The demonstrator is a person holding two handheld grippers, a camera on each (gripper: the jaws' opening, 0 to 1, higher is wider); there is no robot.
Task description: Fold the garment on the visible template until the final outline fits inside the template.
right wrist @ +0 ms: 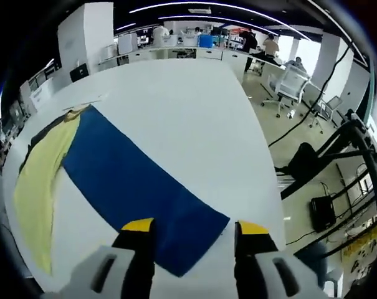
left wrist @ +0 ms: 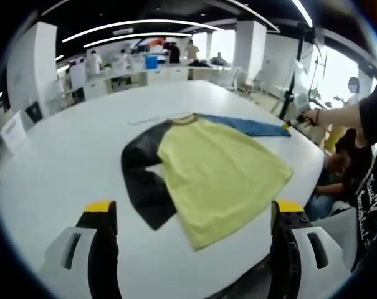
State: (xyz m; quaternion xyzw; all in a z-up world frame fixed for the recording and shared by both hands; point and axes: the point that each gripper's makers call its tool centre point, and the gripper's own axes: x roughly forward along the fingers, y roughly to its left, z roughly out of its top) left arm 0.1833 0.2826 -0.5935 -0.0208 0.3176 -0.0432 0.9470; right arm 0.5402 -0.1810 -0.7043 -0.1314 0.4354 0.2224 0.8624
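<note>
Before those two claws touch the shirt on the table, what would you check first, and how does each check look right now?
1. Garment lying flat: ok. The yellow shirt is spread on the white table, its black sleeve bent at the elbow.
2. Blue sleeve within reach: ok. Its cuff end lies just ahead of the right gripper.
3. Right gripper ready: ok. Jaws stand apart, holding nothing.
4. Left gripper ready: ok. Jaws wide apart, empty, short of the shirt's hem.
5. Template outline: cannot tell. No marked outline shows around the shirt.
6. Whole shirt on the table: ok in the left gripper view, though the blue sleeve reaches close to the table's edge.
</note>
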